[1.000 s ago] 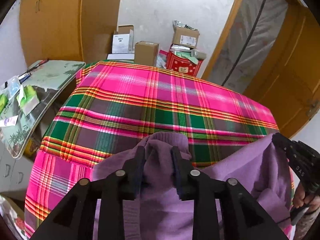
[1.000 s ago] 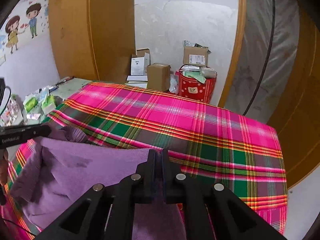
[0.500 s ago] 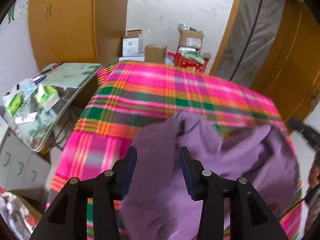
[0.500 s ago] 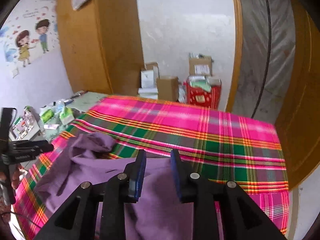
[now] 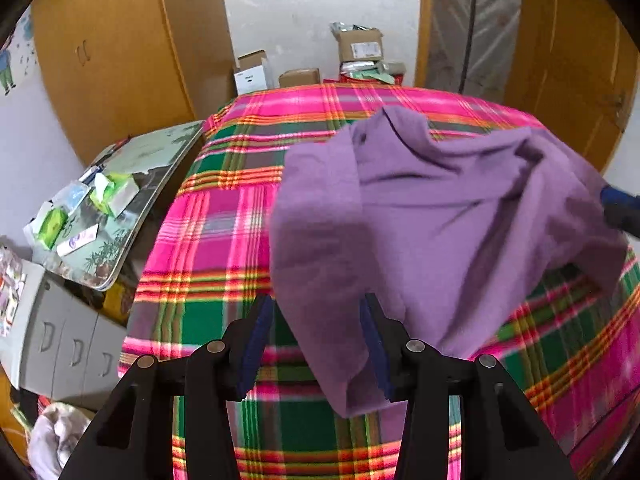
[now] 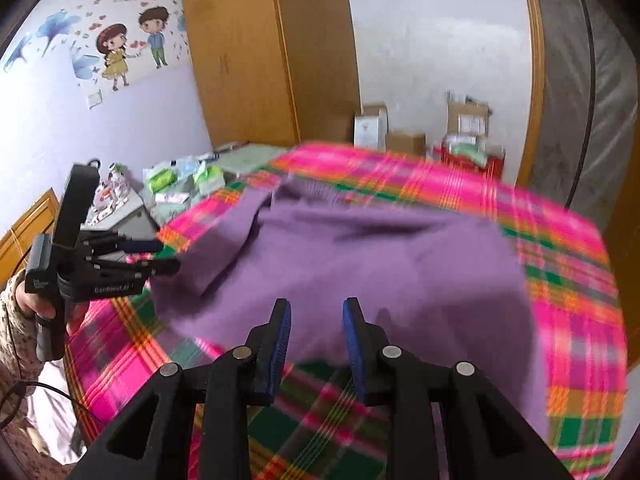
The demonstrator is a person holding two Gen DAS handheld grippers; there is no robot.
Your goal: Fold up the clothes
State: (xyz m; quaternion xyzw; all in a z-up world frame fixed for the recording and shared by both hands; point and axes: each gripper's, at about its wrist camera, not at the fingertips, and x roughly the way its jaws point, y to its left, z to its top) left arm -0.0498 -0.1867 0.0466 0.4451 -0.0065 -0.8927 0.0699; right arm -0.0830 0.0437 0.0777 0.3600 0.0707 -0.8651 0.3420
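- Purple garment (image 5: 440,216) — lies rumpled across the plaid-covered surface (image 5: 224,248), bunched in folds, one flap hanging toward the near side; in the right wrist view (image 6: 360,264) it spreads over the middle of the cloth.
- Plaid-covered surface — pink, green and orange checks; bare cloth shows to the left of the garment, along the far edge and at the near right corner.
- Left hand-held gripper (image 5: 316,340) — jaws spread wide, nothing pinched; the garment's hanging flap shows between the fingers. Seen from the right wrist (image 6: 156,256), its tips sit just off the garment's left edge, held by a hand (image 6: 36,308) in a patterned sleeve.
- Right hand-held gripper (image 6: 316,340) — jaws parted, holding nothing, above the garment's near edge.
- Side table (image 5: 132,184) — left of the surface, strewn with small packets.
- Cardboard boxes (image 5: 360,48) — stacked against the far wall; labels too small to read.
- Writing — white lettering on the left gripper's body, blurred, not legible.
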